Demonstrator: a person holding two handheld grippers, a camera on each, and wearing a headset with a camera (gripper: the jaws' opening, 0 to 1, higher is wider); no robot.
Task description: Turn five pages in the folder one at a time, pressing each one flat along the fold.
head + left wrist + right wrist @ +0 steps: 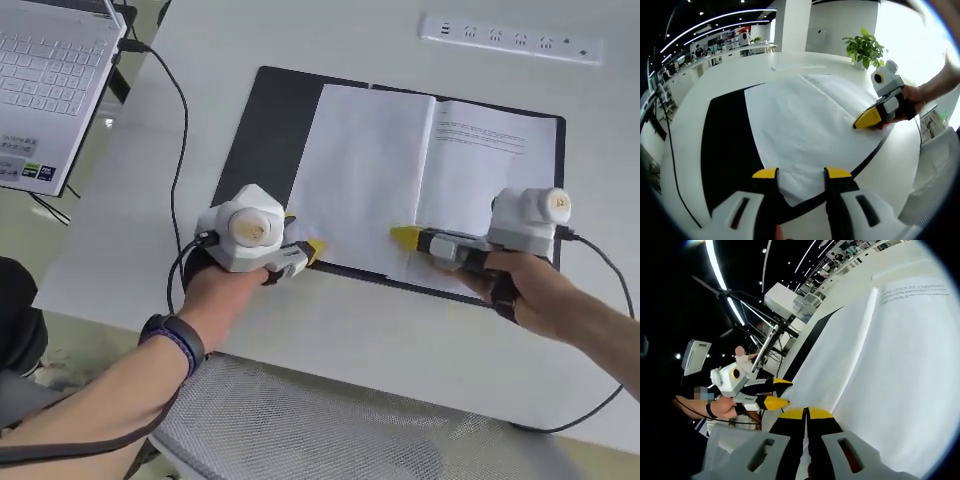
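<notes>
A black folder (pixel 262 135) lies open on the white table, with a blank white page (pixel 360 170) turned onto its left half and a printed page (pixel 495 160) on the right. My left gripper (pixel 312 249) hovers at the folder's near edge, open, with nothing between its yellow tips (pixel 801 175). My right gripper (pixel 405 236) is shut, its tip resting on the paper near the bottom of the fold (pixel 427 150). In the right gripper view the shut jaws (pixel 806 413) point along the blank page (pixel 840 355). The right gripper (pixel 867 118) also appears in the left gripper view.
A laptop (pixel 50 70) sits at the far left with a black cable (pixel 181 130) running along the table. A white power strip (pixel 510 40) lies at the back. A mesh chair (pixel 300 430) stands below the table's near edge. A potted plant (pixel 865 47) stands beyond the folder.
</notes>
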